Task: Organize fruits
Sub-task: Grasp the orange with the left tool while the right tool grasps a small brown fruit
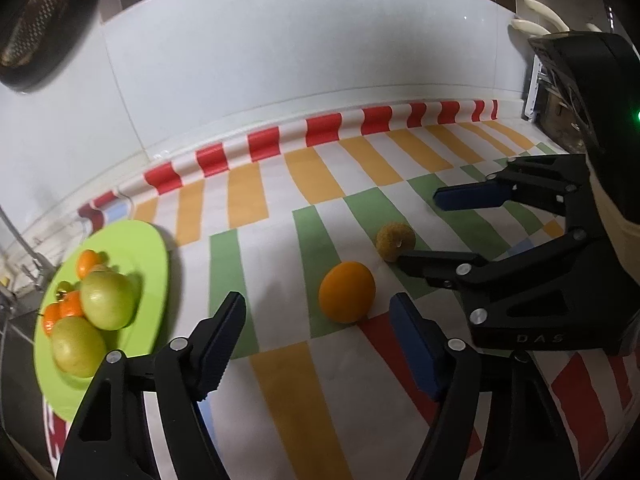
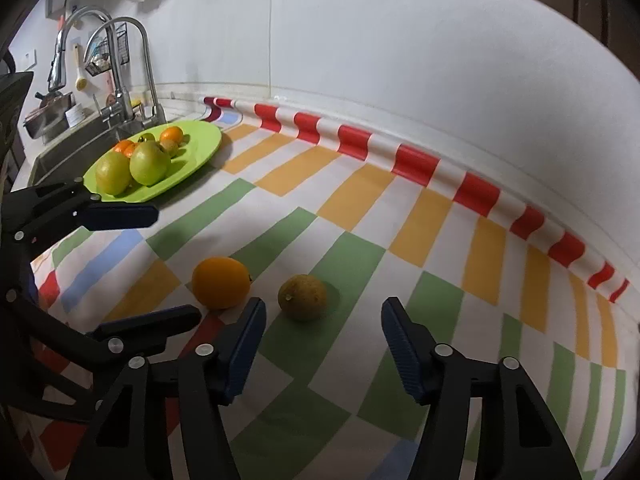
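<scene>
An orange [image 1: 347,292] [image 2: 221,282] lies on the striped cloth, just ahead of my open, empty left gripper [image 1: 318,312]. A smaller yellow-brown fruit [image 1: 395,241] [image 2: 303,297] lies beside it, just ahead of my open, empty right gripper [image 2: 324,316], which also shows in the left wrist view [image 1: 418,230]. The left gripper shows at the left of the right wrist view [image 2: 176,266]. A green plate [image 1: 150,248] [image 2: 200,148] at the left holds two green apples [image 1: 108,300] [image 2: 149,163] and several small oranges [image 1: 89,263] [image 2: 171,134].
A sink with tall taps [image 2: 120,64] lies beyond the plate. A white tiled wall [image 1: 304,60] runs along the back of the counter. A dark appliance [image 1: 560,96] stands at the far right. A round dark pan [image 1: 44,20] hangs at the upper left.
</scene>
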